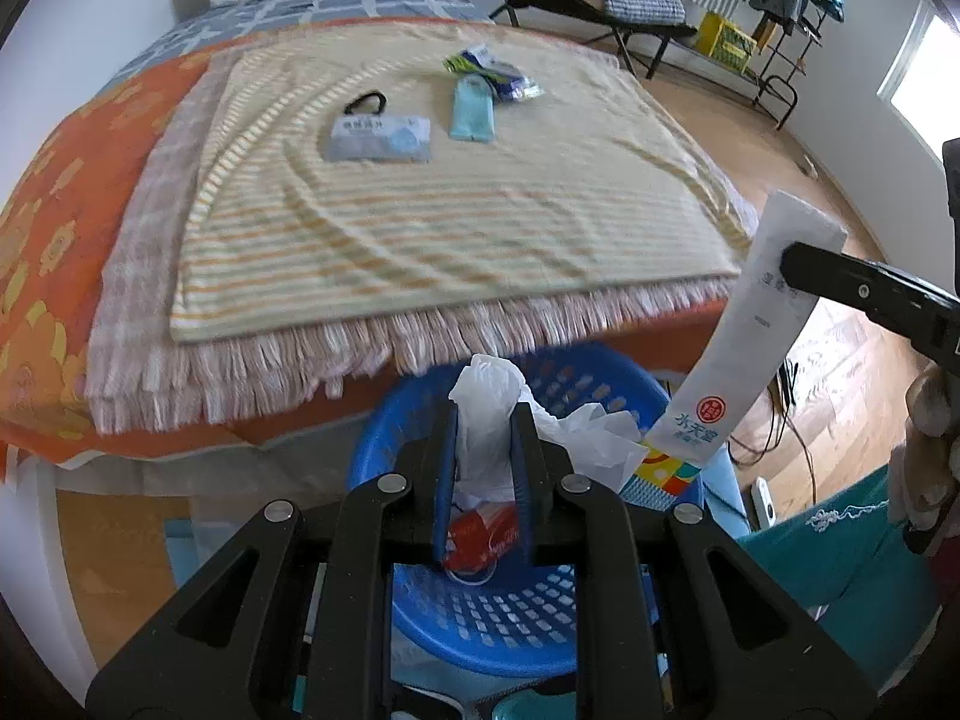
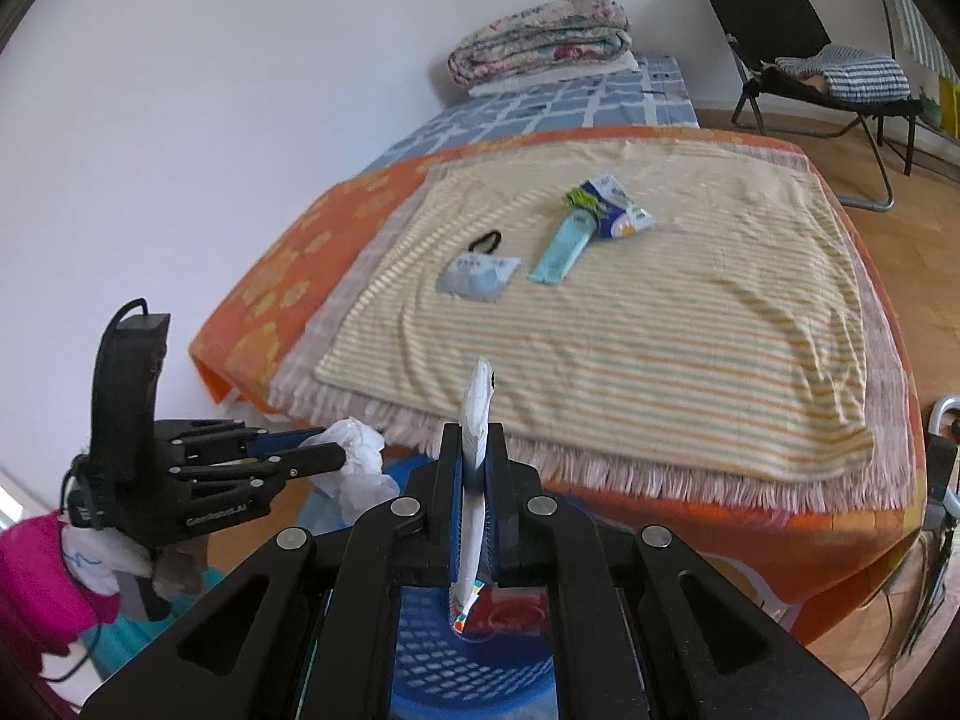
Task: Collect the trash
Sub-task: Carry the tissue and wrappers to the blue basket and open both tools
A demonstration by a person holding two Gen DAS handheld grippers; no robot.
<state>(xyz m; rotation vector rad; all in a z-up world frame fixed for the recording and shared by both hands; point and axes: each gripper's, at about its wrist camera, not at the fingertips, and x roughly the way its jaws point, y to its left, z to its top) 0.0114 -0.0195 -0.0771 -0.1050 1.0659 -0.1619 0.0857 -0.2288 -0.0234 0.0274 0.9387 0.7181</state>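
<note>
Left gripper (image 1: 486, 450) pinches crumpled white tissue (image 1: 489, 414); right gripper (image 2: 474, 468) clamps a long white sachet (image 2: 477, 420) (edge-on); released off-centre, either could miss the blue perforated plastic basket (image 1: 480, 618).

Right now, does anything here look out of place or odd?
Nothing is spilled or broken. Four wrappers and a black loop lie on the bed's striped blanket, apart from the blue basket, where other trash already sits.
</note>
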